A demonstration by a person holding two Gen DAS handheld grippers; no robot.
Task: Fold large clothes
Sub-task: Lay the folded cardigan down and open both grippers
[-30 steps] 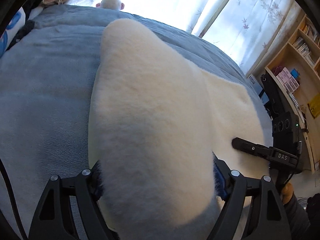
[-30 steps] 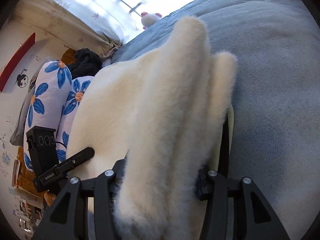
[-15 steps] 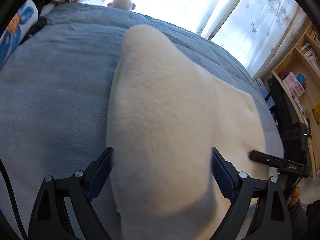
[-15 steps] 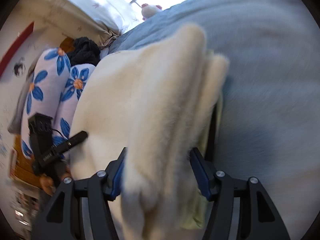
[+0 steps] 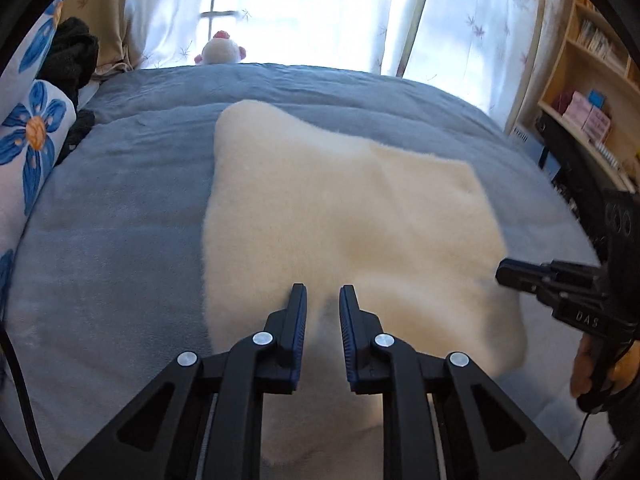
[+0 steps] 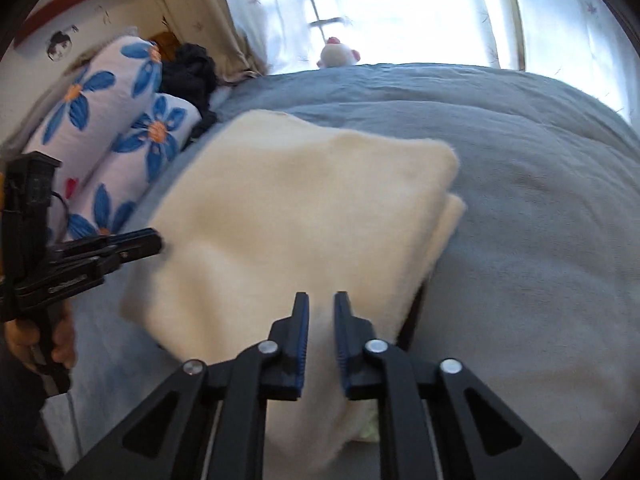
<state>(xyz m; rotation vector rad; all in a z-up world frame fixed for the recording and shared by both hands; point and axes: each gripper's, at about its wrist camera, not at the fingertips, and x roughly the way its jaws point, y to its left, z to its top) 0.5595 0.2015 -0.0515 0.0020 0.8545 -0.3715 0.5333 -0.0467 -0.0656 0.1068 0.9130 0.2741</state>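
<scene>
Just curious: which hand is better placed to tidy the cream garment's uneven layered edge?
Probably the right gripper: the stepped edge of the cream garment lies beside it; the left gripper hovers over mid-cloth.

A cream garment (image 5: 344, 216) of deep, fuzzy fleece is seen laid on a grey-blue blanket (image 5: 120, 220) of soft, matt, short-napped cloth. Above the fleece, matt black plastic fingers of the left gripper (image 5: 323, 312) and right gripper (image 6: 321, 316) are shown, lined with ribbed blue pads (image 5: 301, 320) and fastened with shiny metal rivets (image 5: 262, 337). Beyond the blanket, sheer printed curtains (image 5: 460, 20), smooth floral cotton pillows (image 6: 120, 128) and pale wooden shelves (image 5: 592, 92) are pictured.
</scene>
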